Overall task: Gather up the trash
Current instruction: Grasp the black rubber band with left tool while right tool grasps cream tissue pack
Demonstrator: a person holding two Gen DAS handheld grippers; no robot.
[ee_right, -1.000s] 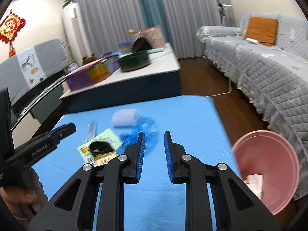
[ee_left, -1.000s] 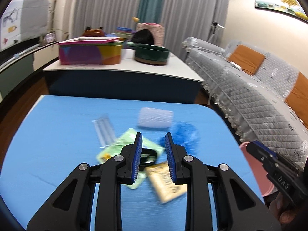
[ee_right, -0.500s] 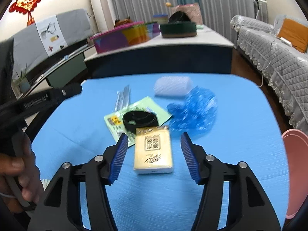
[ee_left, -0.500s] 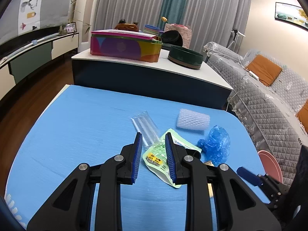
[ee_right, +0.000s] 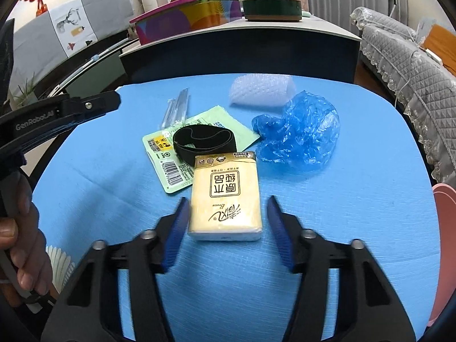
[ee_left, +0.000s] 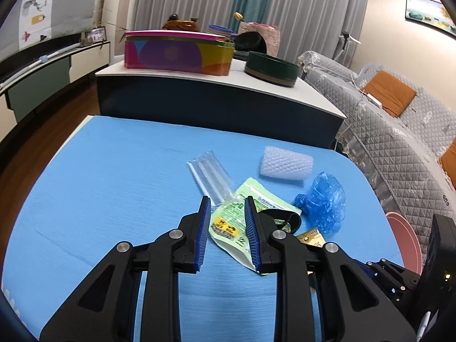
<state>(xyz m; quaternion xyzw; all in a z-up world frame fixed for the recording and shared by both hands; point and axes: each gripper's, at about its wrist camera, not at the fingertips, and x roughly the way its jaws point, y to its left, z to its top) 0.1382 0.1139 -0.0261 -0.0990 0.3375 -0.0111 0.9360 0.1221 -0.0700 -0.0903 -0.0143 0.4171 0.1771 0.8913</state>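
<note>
On blue worktop [ee_right: 356,199]: tissue pack [ee_right: 226,196], Chinese print, between spread right gripper [ee_right: 228,229] fingers; "GenRobot.AI" on left gripper [ee_left: 227,235], fingers narrowly parted, empty

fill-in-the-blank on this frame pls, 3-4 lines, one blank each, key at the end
1. The right claw is open, its pads on either side of the yellow ____ pack.
2. The black band lies on top of the ____ wrapper.
3. The crumpled plastic bag beside the bubble wrap roll is ____ in colour.
4. The bin at the table's right edge is ____.

Missing words: tissue; green; blue; pink
</note>
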